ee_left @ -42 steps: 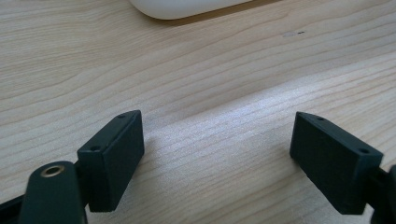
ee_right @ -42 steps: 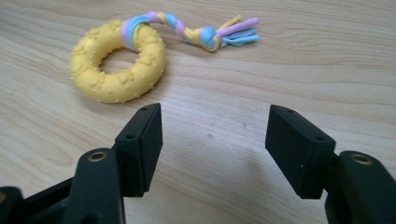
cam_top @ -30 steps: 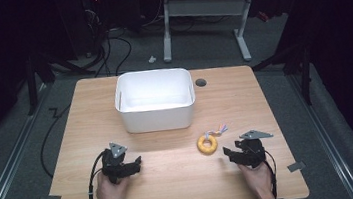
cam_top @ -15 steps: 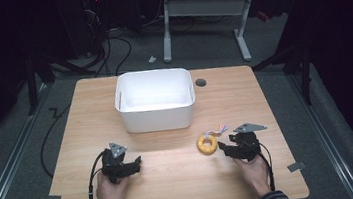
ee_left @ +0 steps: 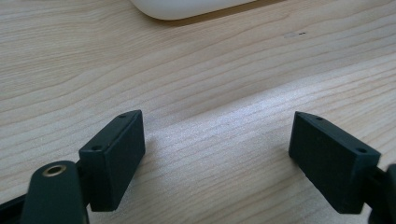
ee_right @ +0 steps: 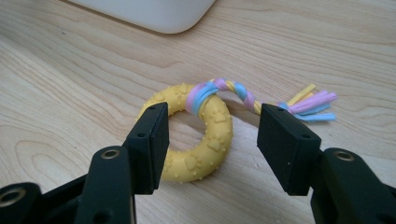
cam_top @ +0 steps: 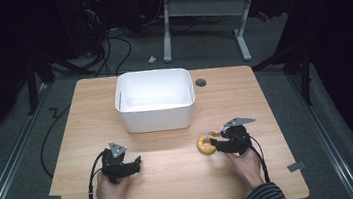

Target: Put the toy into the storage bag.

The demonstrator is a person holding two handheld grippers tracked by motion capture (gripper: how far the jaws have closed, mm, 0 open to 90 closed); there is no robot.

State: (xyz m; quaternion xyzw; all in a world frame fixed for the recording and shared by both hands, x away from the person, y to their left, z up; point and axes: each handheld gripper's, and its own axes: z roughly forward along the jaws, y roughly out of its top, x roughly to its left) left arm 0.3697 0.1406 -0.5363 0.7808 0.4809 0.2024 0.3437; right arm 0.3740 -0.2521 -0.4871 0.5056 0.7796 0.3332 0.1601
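A yellow rubber ring toy [cam_top: 205, 145] with a pastel braided rope tail lies flat on the wooden table [cam_top: 173, 180], right of centre. My right gripper [cam_top: 218, 145] is low over the table at the ring's right side. In the right gripper view the ring [ee_right: 187, 135] lies partly between the jaws of my right gripper [ee_right: 213, 112]. One jaw overlaps the ring's hole and the other stands clear of its rim, so the gripper is open. My left gripper [cam_top: 128, 166] rests near the front left. Its jaws stand wide apart over bare wood, so the left gripper [ee_left: 217, 121] is open.
A white rectangular bin [cam_top: 154, 99] stands at the middle back of the table, its base visible as the bin [ee_right: 154, 11] and the bin [ee_left: 187, 7] in both gripper views. A round cable hole [cam_top: 201, 82] sits right of it. The rope tail's fringe [ee_right: 310, 103] points away past the right jaw.
My right gripper has moved left and a little forward to the ring, which now lies partly between its jaws. The left gripper has stayed in place.
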